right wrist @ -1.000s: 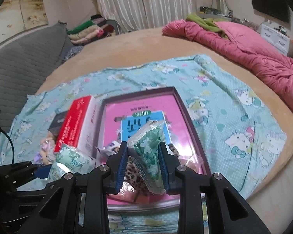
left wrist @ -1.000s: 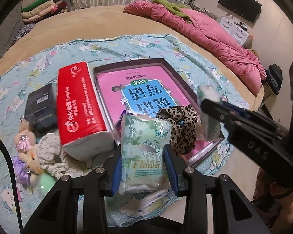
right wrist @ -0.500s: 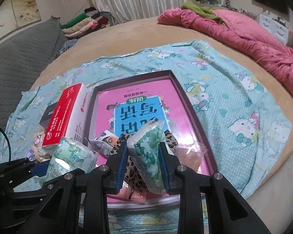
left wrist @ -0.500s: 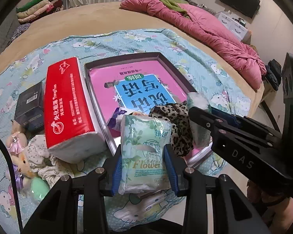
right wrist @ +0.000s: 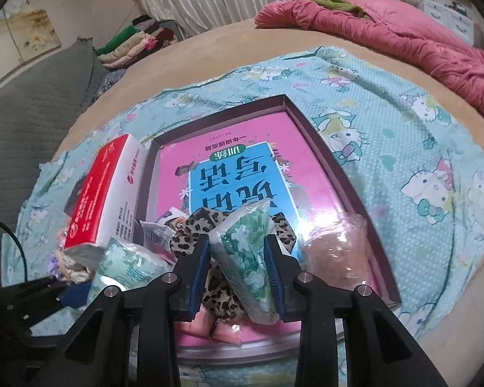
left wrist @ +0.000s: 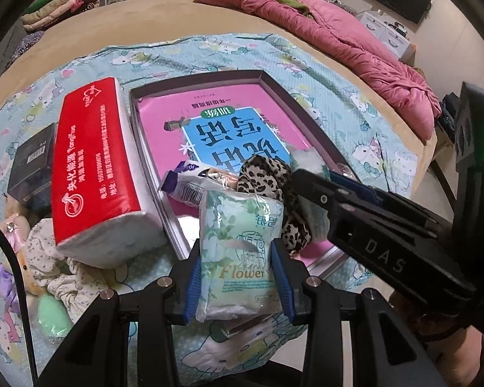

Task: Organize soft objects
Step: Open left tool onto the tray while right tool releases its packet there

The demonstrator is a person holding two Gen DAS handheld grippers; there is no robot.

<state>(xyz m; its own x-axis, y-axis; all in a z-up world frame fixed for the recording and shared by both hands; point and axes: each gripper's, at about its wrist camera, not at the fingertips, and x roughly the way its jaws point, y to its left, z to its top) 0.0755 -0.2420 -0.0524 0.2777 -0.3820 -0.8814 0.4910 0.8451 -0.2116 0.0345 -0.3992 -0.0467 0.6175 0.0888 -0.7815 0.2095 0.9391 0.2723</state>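
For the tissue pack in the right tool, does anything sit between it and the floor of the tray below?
Yes. The leopard-print scrunchie lies directly under the green tissue pack in the right tool, whose jaws are opening. Small pink packets cover the tray floor beneath. Open floor lies farther back.

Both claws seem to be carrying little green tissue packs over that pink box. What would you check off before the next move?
1. Left claw gripping its Flower tissue pack: ok.
2. Right claw opening, second tissue pack between its pads: ok.
3. Right pack above the pink box: ok.
4. Free room in the box beyond the leopard-print scrunchie: ok.
5. Left pack fully over the box: cannot tell.
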